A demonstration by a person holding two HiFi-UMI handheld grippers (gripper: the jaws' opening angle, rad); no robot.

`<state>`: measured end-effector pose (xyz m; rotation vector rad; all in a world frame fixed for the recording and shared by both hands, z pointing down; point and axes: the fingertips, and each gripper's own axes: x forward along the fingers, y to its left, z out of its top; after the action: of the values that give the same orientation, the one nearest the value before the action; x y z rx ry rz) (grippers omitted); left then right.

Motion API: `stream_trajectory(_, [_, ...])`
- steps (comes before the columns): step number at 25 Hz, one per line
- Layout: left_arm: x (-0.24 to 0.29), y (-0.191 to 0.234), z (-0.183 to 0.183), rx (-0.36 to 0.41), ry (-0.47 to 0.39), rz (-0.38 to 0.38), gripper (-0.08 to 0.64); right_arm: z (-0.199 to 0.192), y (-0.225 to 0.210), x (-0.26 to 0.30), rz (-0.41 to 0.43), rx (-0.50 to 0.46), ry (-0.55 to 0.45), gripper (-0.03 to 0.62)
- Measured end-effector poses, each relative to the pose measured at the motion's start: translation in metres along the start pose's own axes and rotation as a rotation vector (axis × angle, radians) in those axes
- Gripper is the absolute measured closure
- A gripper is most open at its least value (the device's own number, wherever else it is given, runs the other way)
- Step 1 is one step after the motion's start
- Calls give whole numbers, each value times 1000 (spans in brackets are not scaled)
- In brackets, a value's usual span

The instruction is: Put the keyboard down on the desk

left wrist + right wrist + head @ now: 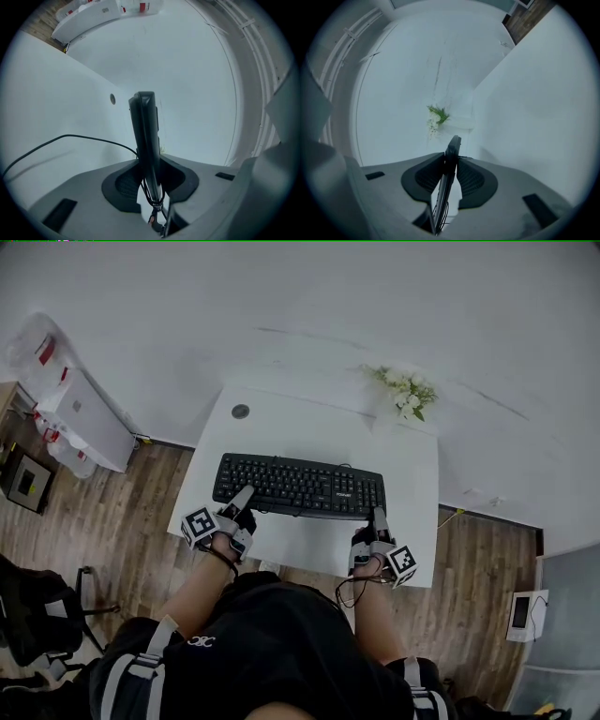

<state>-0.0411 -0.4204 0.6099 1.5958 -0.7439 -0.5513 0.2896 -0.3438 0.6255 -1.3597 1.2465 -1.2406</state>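
A black keyboard (300, 487) lies level over the middle of the white desk (281, 423); I cannot tell whether it touches the top. My left gripper (240, 506) is shut on its near-left edge. My right gripper (378, 523) is shut on its near-right edge. In the left gripper view the keyboard (145, 136) stands edge-on, and the left gripper (152, 176) has both dark pads pressed on it; the keyboard's black cable (70, 138) curves off to the left. In the right gripper view the keyboard (451, 157) is likewise clamped in the right gripper (450, 180).
White flowers (405, 395) stand at the desk's far right corner, and a round cable hole (241, 412) is at the far left. A white box with bags (84, 418) sits on the wood floor to the left. A dark chair (37, 615) is near left.
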Motion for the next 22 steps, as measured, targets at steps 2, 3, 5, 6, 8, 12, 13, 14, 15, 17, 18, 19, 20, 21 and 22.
stream_trajectory(2, [8,11,9,-10,12,15,476,-2,-8,11,-33,11,3,505])
stream_trajectory(3, [12,16,13,-15,17,23,476,-4,-10,17,-45,17,5,506])
stream_trajectory(5, [18,26,21,-33,25,40,475,-9,-15,27,-65,21,7,506])
stream_trajectory(6, [21,32,24,-45,29,51,475,-10,-17,32,-75,23,7,506])
stream_trajectory(8, [27,44,29,-73,39,78,476,-13,-23,39,-101,22,9,506])
stream_trajectory(12, [40,63,35,-106,72,126,475,-15,-40,49,-162,25,5,506])
stream_trajectory(13, [44,68,35,-109,82,136,475,-14,-45,51,-178,27,2,505])
stream_trajectory(14, [47,72,34,-112,93,147,476,-13,-50,52,-193,26,0,505])
stream_trajectory(15, [50,77,34,-115,104,158,475,-13,-55,53,-207,24,-2,505])
stream_trajectory(17, [55,86,33,-125,121,183,474,-11,-64,55,-234,21,-7,503])
stream_trajectory(18, [58,90,32,-131,128,196,472,-11,-69,56,-246,22,-9,502])
stream_trajectory(19, [61,94,32,-137,133,208,472,-10,-73,57,-258,25,-12,502])
stream_trajectory(20, [64,98,31,-141,139,218,472,-9,-77,58,-270,29,-15,502])
stream_trajectory(21, [67,102,31,-143,145,227,472,-8,-81,59,-281,32,-17,502])
stream_trajectory(22, [70,105,30,-144,152,235,472,-6,-84,59,-291,32,-20,502])
